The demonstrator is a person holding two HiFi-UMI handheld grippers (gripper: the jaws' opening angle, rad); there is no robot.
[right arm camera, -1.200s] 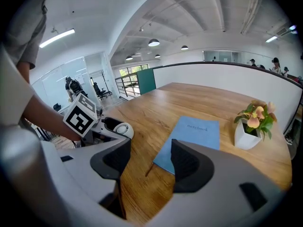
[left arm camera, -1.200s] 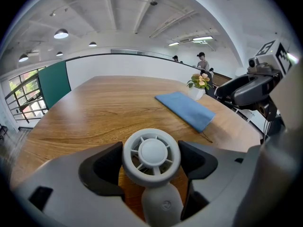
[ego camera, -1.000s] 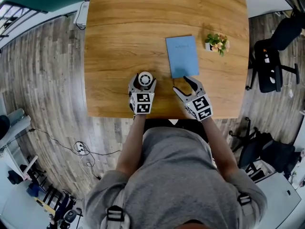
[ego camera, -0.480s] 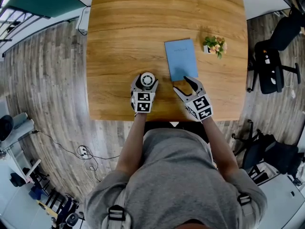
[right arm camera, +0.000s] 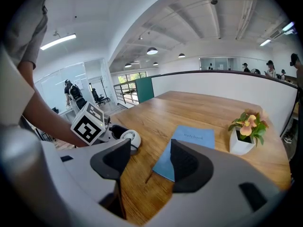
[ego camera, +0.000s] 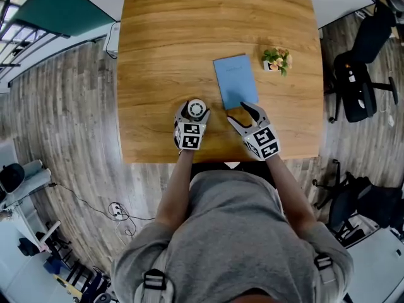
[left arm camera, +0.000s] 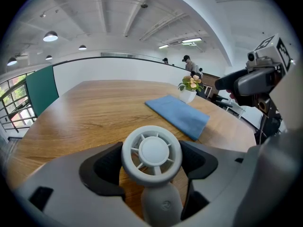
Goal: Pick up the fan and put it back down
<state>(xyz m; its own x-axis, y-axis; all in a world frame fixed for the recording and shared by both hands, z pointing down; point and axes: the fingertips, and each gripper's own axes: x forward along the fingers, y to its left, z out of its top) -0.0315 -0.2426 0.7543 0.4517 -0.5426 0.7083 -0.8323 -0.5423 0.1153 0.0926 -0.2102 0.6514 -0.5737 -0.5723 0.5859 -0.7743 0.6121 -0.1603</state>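
Note:
A small white fan (ego camera: pixel 196 108) with a round grille head (left arm camera: pixel 152 154) and a stubby handle sits between the jaws of my left gripper (ego camera: pixel 194 113) near the table's near edge. The black pads (left arm camera: pixel 102 169) lie against both sides of the head, so the gripper is shut on it. Whether the fan's base touches the wood I cannot tell. My right gripper (ego camera: pixel 241 115) hovers open to the right of the fan, with nothing between its fingers (right arm camera: pixel 149 150). It also sees the fan (right arm camera: pixel 129 139), to its left.
A blue notebook (ego camera: pixel 235 81) lies just beyond the right gripper, and a small potted plant (ego camera: pixel 276 60) stands to the notebook's right. The wooden table (ego camera: pixel 164 43) stretches away behind them. Office chairs (ego camera: pixel 356 87) stand on the floor to the right.
The head view has shifted a little. The right gripper has risen slightly, still open. The left gripper stays shut around the fan in nearly the same spot.

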